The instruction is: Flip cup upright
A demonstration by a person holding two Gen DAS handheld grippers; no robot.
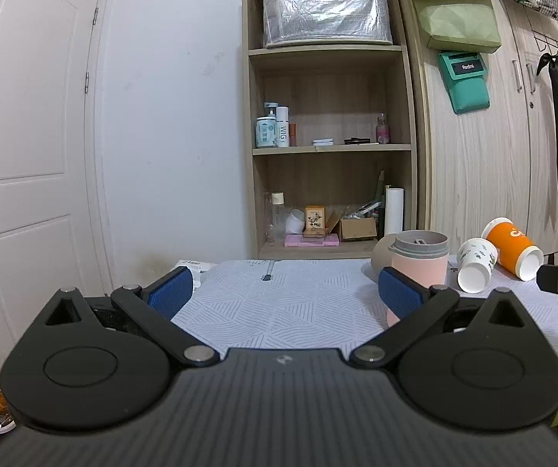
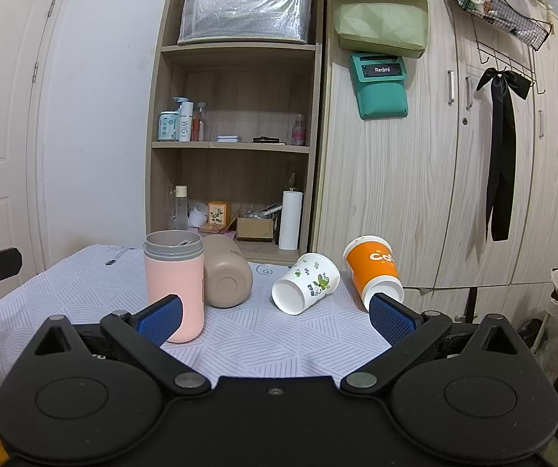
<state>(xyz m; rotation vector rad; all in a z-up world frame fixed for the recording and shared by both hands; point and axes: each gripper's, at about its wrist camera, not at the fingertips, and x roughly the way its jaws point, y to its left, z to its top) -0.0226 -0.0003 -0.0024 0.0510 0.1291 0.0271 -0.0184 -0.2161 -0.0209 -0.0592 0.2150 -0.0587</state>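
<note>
A pink cup with a grey rim (image 2: 175, 284) stands upright on the table; it also shows in the left wrist view (image 1: 419, 258). A beige cup (image 2: 226, 276) lies on its side behind it. A white floral paper cup (image 2: 306, 284) and an orange paper cup (image 2: 374, 268) lie on their sides, mouths toward me; both also show in the left wrist view, the white one (image 1: 475, 264) and the orange one (image 1: 512, 247). My right gripper (image 2: 275, 321) is open and empty, in front of the cups. My left gripper (image 1: 284, 295) is open and empty, left of the pink cup.
The table wears a white patterned cloth (image 2: 263, 334). A wooden shelf unit (image 2: 236, 144) with bottles and boxes stands behind it, with wooden wardrobes (image 2: 434, 179) to the right and a white door (image 1: 25, 136) to the left.
</note>
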